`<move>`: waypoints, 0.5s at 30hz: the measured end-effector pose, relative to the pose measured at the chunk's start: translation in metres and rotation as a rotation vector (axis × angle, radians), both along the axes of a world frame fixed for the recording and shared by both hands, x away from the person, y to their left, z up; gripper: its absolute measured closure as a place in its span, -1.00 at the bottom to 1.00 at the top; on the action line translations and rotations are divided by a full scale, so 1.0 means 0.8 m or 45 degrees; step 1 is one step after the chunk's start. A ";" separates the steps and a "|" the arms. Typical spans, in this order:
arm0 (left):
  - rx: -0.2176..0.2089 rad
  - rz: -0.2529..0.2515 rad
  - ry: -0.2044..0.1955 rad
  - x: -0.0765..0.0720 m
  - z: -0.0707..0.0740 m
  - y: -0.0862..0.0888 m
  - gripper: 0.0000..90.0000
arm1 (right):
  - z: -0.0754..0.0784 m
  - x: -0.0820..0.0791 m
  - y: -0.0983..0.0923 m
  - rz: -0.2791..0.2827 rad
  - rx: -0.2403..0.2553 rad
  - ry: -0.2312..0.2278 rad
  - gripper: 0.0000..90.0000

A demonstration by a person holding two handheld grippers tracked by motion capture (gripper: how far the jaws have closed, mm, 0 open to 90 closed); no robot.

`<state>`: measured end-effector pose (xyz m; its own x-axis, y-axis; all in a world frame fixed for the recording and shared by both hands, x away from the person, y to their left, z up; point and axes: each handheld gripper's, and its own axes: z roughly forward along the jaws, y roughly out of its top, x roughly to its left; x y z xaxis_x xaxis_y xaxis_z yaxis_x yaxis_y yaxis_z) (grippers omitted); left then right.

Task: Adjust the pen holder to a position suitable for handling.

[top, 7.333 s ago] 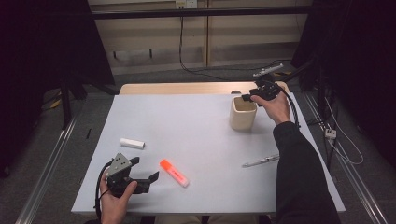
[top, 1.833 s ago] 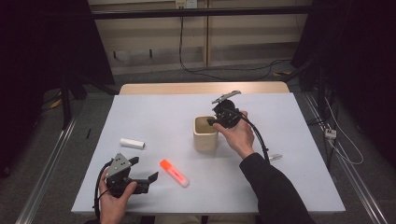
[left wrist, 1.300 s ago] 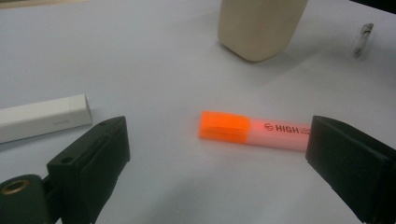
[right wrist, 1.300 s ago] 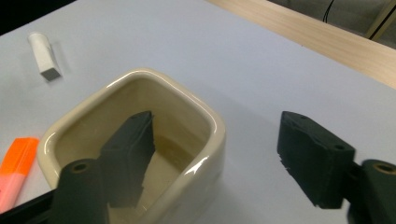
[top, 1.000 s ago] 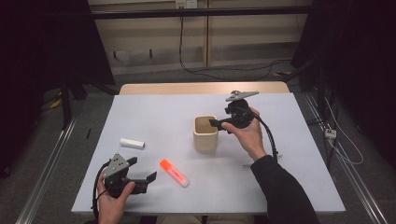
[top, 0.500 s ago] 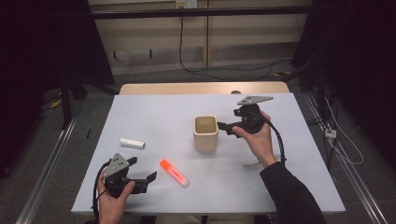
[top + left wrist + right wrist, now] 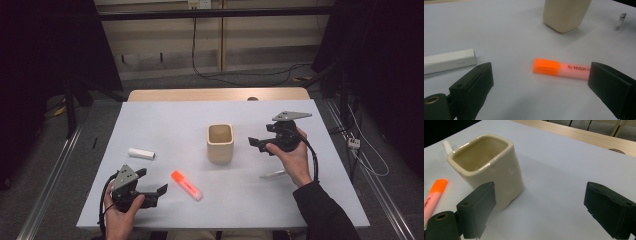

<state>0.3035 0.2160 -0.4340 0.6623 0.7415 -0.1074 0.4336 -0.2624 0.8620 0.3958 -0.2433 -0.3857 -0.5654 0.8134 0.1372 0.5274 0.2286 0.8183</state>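
1. Cup (image 7: pixel 220 143): cream, square-mouthed, upright near bench (image 7: pixel 170 120) centre, empty as far as the right gripper view shows.
2. Right gripper (image 7: pixel 256 144): at 3 o'clock of the cup, just beside it, not touching. Jaws have just been opening and stand wide; nothing between them. In its own view the cup sits at 10 o'clock, behind the left jaw.
3. Right hand (image 7: pixel 292 155) wraps the gripper body; grey plate on top, cable trailing toward the sleeve.
4. Left gripper (image 7: pixel 152 187): at 7 o'clock of the cup, near the bench's front edge, held in the left hand (image 7: pixel 120 220). Jaws released, wide apart, clasping nothing.
5. Highlighter (image 7: pixel 186 185): orange cap, pink barrel, lying flat at 7 o'clock of the cup, just beside the left gripper's jaws. In the left gripper view it lies ahead between the jaws, untouched.
6. White stick (image 7: pixel 141 153): flat on the bench at 9 o'clock of the cup, well apart.
7. Pen (image 7: pixel 272 174): lies at 4 o'clock of the cup, beneath the right hand.
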 end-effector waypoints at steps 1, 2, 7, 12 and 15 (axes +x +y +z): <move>0.000 0.001 0.001 0.000 0.000 0.000 -0.87 | -0.002 -0.002 -0.005 -0.013 0.001 0.002 -0.77; -0.001 0.002 0.000 0.000 0.000 0.000 -0.87 | -0.003 -0.003 -0.008 -0.020 -0.001 0.009 -0.77; 0.009 0.000 0.000 0.000 0.001 0.000 -0.87 | -0.011 -0.010 -0.018 -0.037 -0.012 0.018 -0.77; 0.009 0.000 -0.001 -0.001 0.001 0.000 -0.87 | -0.012 -0.017 -0.024 -0.069 -0.026 0.014 -0.77; 0.007 0.005 0.000 -0.001 0.000 0.001 -0.87 | -0.013 -0.023 -0.026 -0.077 -0.029 0.005 -0.77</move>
